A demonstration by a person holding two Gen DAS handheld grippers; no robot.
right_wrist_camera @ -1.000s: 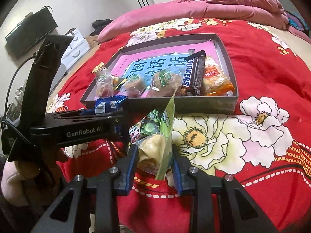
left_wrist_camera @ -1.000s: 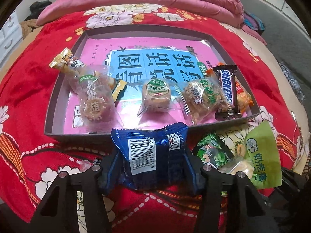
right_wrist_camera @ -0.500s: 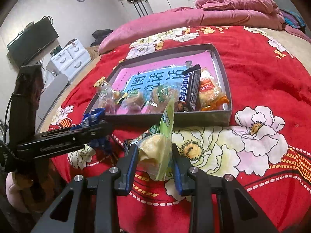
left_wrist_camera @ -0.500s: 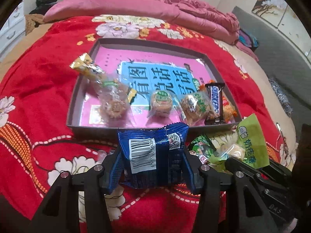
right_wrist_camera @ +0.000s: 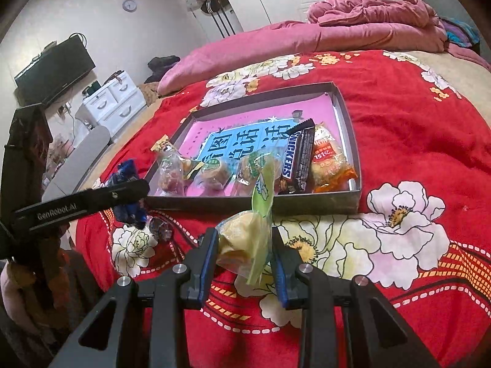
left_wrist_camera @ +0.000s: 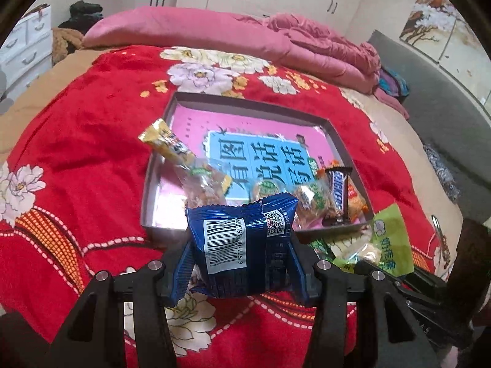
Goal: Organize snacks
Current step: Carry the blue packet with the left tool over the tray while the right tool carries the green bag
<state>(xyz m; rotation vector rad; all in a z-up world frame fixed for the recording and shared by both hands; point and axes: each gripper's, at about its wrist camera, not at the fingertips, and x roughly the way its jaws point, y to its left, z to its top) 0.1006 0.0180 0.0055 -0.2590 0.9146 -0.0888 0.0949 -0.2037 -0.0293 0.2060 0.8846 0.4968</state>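
My left gripper [left_wrist_camera: 242, 263] is shut on a blue snack packet [left_wrist_camera: 239, 245] with a barcode, held in the air short of the grey tray [left_wrist_camera: 147, 196]. My right gripper [right_wrist_camera: 244, 254] is shut on a green and clear packet [right_wrist_camera: 245, 236] holding a pale pastry, also in front of the tray [right_wrist_camera: 307, 205]. Along the tray's near side lie several wrapped snacks: a Snickers bar [right_wrist_camera: 296, 162], an orange packet [right_wrist_camera: 330, 162], clear-wrapped pastries [right_wrist_camera: 214, 174] and a yellow-ended packet [left_wrist_camera: 167, 142]. The left gripper [right_wrist_camera: 122, 188] shows at the left of the right wrist view.
The tray sits on a red flowered blanket [right_wrist_camera: 414, 153] on a bed. Pink bedding [left_wrist_camera: 214, 33] is piled at the far end. A small dark foil-wrapped sweet [right_wrist_camera: 161, 228] lies on the blanket before the tray. White drawers [right_wrist_camera: 113, 101] and a TV [right_wrist_camera: 55, 67] stand at the left.
Both grippers have lifted and drawn back from the tray with their packets held. The left one rose more; a green packet that lay on the blanket has left the view.
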